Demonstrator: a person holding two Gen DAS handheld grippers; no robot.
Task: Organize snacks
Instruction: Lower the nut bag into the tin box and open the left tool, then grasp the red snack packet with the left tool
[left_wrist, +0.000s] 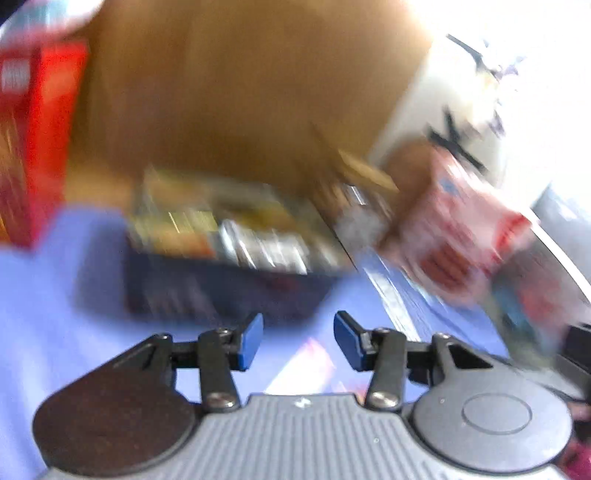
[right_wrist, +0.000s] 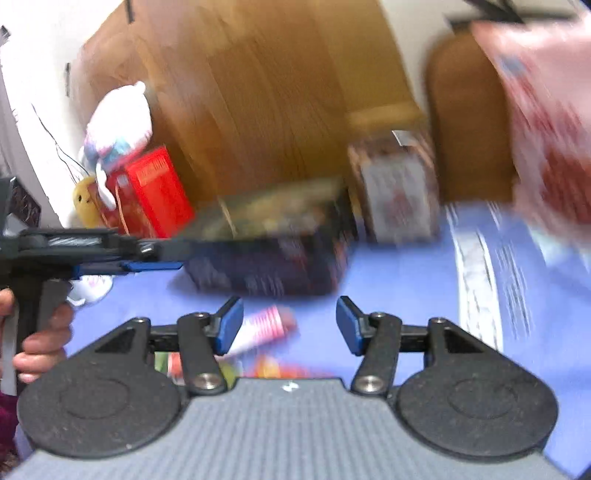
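Both views are blurred by motion. A dark open box (left_wrist: 229, 258) (right_wrist: 273, 251) filled with snack packets sits on the blue cloth (left_wrist: 55, 295) (right_wrist: 406, 295). My left gripper (left_wrist: 298, 339) is open just short of the box, with nothing between its fingers. My right gripper (right_wrist: 290, 325) is open too. A pink-and-white striped packet (right_wrist: 266, 326) lies on the cloth by its left finger, and the pads do not press on it. A large pink-and-red bag (left_wrist: 454, 229) (right_wrist: 546, 129) is at the right. A hand (right_wrist: 40, 332) holds the left gripper (right_wrist: 177, 260) at the left of the right wrist view.
A red box (left_wrist: 33, 147) (right_wrist: 155, 192) stands at the left with a white plush toy (right_wrist: 118, 125) on top. An upright packet (right_wrist: 399, 195) stands right of the dark box. A wooden panel (left_wrist: 240, 92) (right_wrist: 277, 92) rises behind. Colourful packets (right_wrist: 273, 369) lie under my right gripper.
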